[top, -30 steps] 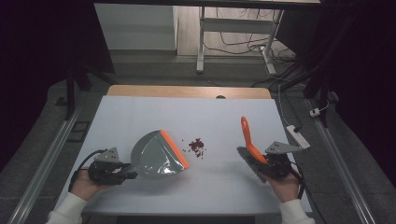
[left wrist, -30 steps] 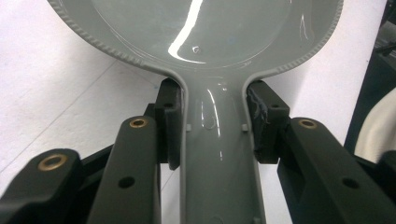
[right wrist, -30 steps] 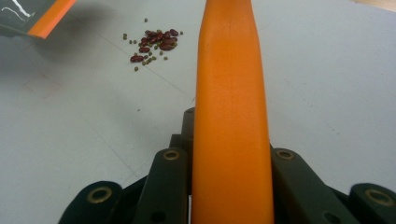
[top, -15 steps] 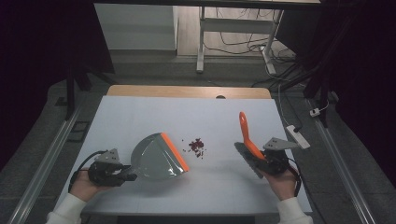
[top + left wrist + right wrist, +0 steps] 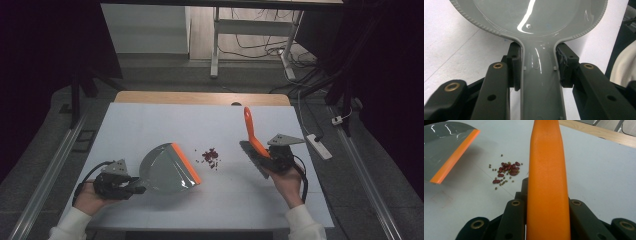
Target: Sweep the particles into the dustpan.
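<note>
Grey dustpan [image 5: 165, 172] on white table [image 5: 150, 120], left gripper [image 5: 131, 186] at its handle; beans [image 5: 211, 157] between dustpan and brush [image 5: 252, 137] in right gripper [image 5: 267, 159]. Left gripper view: jaws clamped on dustpan handle [image 5: 540, 82]. Right gripper view: jaws clamped on orange brush handle [image 5: 547, 182], beans [image 5: 506, 171] just beside.

Beans [image 5: 211, 157] between dustpan [image 5: 167, 170] left; brush [image 5: 254, 142] right

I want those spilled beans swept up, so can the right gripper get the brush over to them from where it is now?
Probably yes. The right gripper grips the brush, and only bare table lies between it and the beans; the dustpan waits beyond them.
</note>
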### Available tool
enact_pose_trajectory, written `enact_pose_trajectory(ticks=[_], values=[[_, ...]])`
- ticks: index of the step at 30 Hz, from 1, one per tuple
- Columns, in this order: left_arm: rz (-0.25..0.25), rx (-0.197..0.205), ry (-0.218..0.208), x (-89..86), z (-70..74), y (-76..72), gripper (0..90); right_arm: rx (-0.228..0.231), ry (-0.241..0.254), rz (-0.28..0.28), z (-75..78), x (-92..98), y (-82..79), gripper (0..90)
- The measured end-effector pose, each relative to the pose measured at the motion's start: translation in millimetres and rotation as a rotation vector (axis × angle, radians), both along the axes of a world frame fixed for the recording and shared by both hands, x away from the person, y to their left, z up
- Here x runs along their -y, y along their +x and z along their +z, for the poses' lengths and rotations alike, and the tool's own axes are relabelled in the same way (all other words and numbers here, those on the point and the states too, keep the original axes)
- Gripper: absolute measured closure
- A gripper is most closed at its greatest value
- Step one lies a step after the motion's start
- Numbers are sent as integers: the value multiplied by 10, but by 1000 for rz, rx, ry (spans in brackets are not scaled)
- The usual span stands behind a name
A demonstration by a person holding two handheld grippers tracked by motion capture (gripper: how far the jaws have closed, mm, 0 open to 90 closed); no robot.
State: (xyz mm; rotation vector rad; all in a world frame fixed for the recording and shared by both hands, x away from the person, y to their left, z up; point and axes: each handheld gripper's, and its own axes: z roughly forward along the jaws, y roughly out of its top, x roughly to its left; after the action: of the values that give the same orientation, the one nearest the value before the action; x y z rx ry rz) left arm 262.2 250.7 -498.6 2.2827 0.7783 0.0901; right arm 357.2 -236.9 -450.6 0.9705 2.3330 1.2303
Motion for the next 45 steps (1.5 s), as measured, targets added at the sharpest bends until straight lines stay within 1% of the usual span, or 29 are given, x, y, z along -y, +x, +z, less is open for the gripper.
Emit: enact_pose_trajectory(ticks=[8,10,11,14,16,18,21,23,25,28,32,35,39,42,45], values=[[-9,-7,18,27,-15,5,617,-1,1,2,8,-125,122,766],[-13,-12,18,36,-21,9,618,-5,-14,10,-3,-190,171,766],[-13,-11,21,42,-25,10,618,-5,-14,10,-3,-190,171,766],[-18,-17,34,63,-38,16,617,-9,-26,19,-17,-268,226,766],[-22,-19,45,81,-50,20,618,-15,-36,29,-35,-353,282,766],[-29,-22,53,99,-57,26,617,-15,-40,35,-44,-379,301,766],[-34,-25,55,125,-69,38,617,-31,-52,45,-79,-459,357,766],[-38,-28,56,139,-74,48,617,-31,-67,53,-103,-512,390,766],[-41,-30,60,147,-75,58,617,-40,-77,59,-132,-584,435,766],[-39,-29,58,158,-79,76,617,-43,-90,63,-152,-628,467,766],[-41,-30,67,183,-84,99,617,-48,-111,70,-201,-704,524,766],[-44,-34,77,199,-94,113,617,-59,-130,72,-226,-729,555,766],[-48,-36,84,227,-110,128,617,-71,-138,67,-257,-747,591,766],[-55,-38,87,245,-114,148,617,-66,-153,72,-285,-780,619,766],[-58,-39,88,261,-117,161,617,-71,-170,74,-316,-817,639,766]])
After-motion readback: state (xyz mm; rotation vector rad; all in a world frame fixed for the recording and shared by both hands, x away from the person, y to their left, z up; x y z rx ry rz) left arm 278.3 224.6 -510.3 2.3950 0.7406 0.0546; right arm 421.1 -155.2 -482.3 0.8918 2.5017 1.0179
